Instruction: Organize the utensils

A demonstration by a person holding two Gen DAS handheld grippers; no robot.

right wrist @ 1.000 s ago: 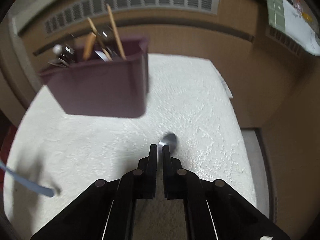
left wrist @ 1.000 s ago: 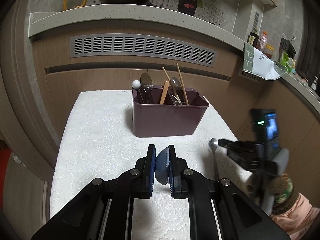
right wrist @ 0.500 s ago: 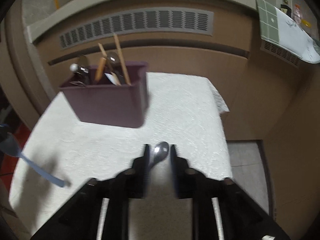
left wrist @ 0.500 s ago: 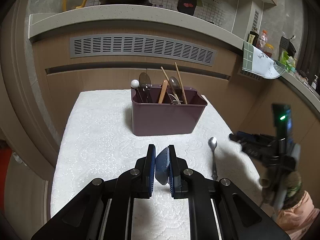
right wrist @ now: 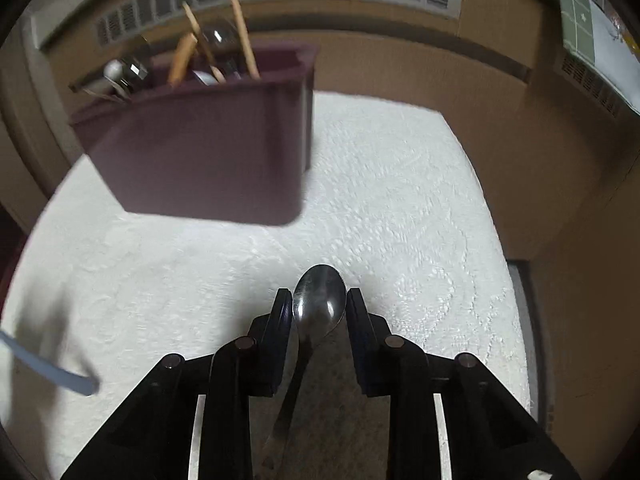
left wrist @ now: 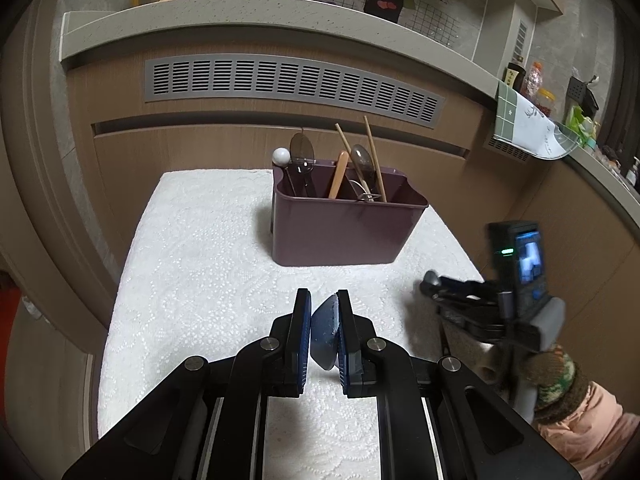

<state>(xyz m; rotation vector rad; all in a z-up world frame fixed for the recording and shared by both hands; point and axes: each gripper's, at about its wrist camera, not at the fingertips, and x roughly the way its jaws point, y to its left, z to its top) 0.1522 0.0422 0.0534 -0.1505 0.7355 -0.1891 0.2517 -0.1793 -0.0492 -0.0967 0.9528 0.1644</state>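
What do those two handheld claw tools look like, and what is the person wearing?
Both the left gripper and the right gripper are black linkages with silver pivot bolts and blue-padded flat fingers. A camera block showing a green light tops the right one. A camouflage-knit cuff meets a pink sleeve.

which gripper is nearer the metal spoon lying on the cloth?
Right. The right gripper straddles the metal spoon, jaws closing around its bowl. The left gripper, shut on a blue spoon, sits well aside.

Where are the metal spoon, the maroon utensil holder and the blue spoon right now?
metal spoon point(right wrist: 319, 300), right wrist view, on its bowl between the closing jaws.
maroon utensil holder point(left wrist: 340, 232), left wrist view, on its front wall.
blue spoon point(left wrist: 325, 330), left wrist view, on its bowl clamped between the pads.
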